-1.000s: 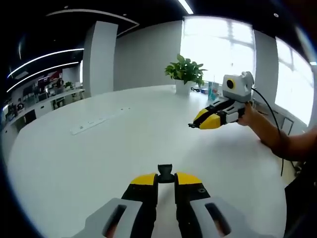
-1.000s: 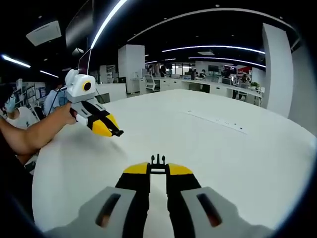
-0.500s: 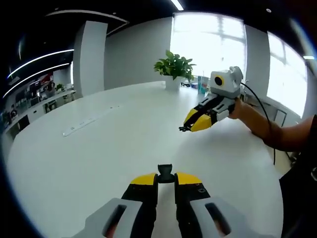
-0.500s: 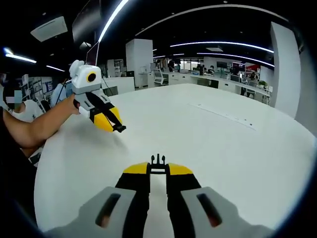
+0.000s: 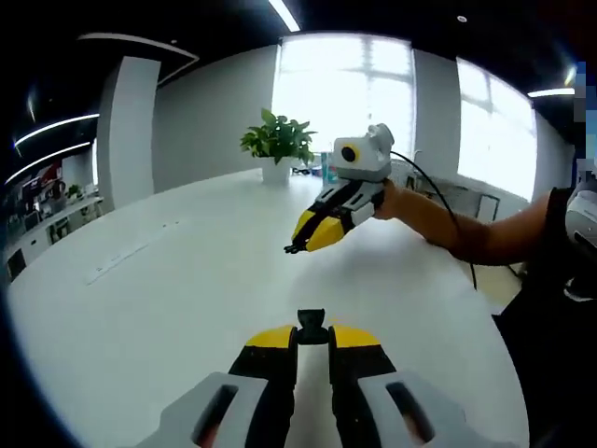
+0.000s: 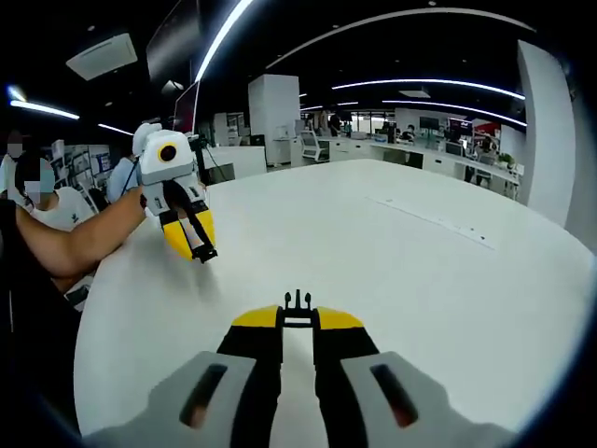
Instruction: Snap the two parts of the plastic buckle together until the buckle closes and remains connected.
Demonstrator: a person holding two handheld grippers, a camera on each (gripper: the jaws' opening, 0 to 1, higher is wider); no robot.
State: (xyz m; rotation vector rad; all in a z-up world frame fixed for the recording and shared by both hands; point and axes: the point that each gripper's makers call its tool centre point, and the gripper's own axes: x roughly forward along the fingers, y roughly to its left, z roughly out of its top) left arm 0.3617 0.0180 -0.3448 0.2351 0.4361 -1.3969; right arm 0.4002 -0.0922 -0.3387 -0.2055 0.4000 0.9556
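Left gripper [image 5: 312, 338]: yellow-tipped jaws nearly closed, pinching the black socket half of the buckle [image 5: 312, 325], which sticks out past the tips, held above the white table [image 5: 168, 308]. Right gripper [image 6: 298, 317]: jaws likewise nearly together, clamping the pronged half of the buckle [image 6: 298, 302], prongs pointing away from the tips, also above the table [image 6: 438, 308]. The two halves are well apart, not joined. In the left gripper view the right gripper [image 5: 297, 246] sits up and to the right of the socket half, tips angled down toward the tabletop, the person's forearm [image 5: 485, 233] behind it; a potted plant [image 5: 276, 140] stands at the far edge of the table beyond it. In the right gripper view the left gripper [image 6: 205, 254] hangs above the table's left side, tips pointing down, a small black piece at its tips.
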